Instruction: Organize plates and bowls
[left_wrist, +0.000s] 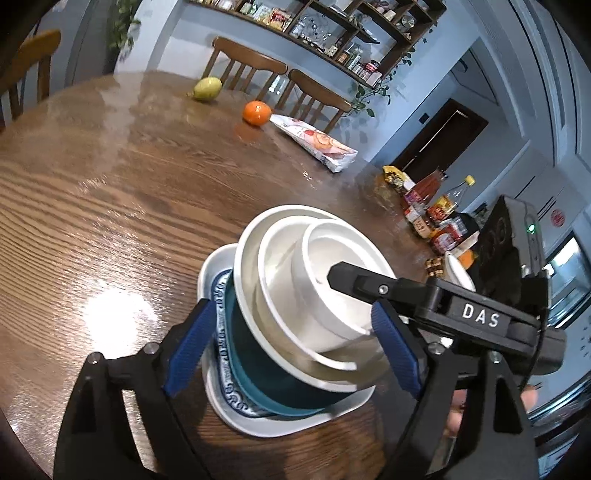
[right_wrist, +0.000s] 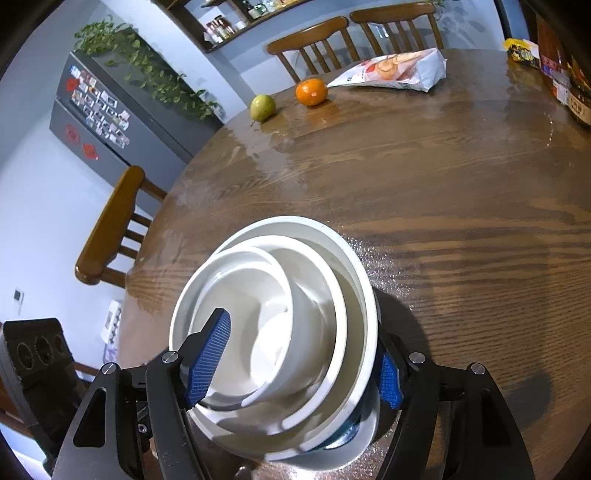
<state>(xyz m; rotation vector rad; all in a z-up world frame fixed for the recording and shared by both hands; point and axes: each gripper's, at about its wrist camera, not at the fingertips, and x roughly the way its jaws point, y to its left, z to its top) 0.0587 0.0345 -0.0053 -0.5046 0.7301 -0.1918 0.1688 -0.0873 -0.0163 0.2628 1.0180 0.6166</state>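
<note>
Both grippers, left (left_wrist: 291, 350) and right (right_wrist: 295, 369), stand open astride the bowl stack (left_wrist: 317, 295), pads clear.

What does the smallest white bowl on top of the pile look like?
The smallest white bowl looks like plain, glossy ceramic with a thick round rim, and it is empty. It sits tilted inside a wider white bowl, leaning toward one side instead of lying flat. One finger of the right gripper reaches inside it, with its jaws apart.
</note>
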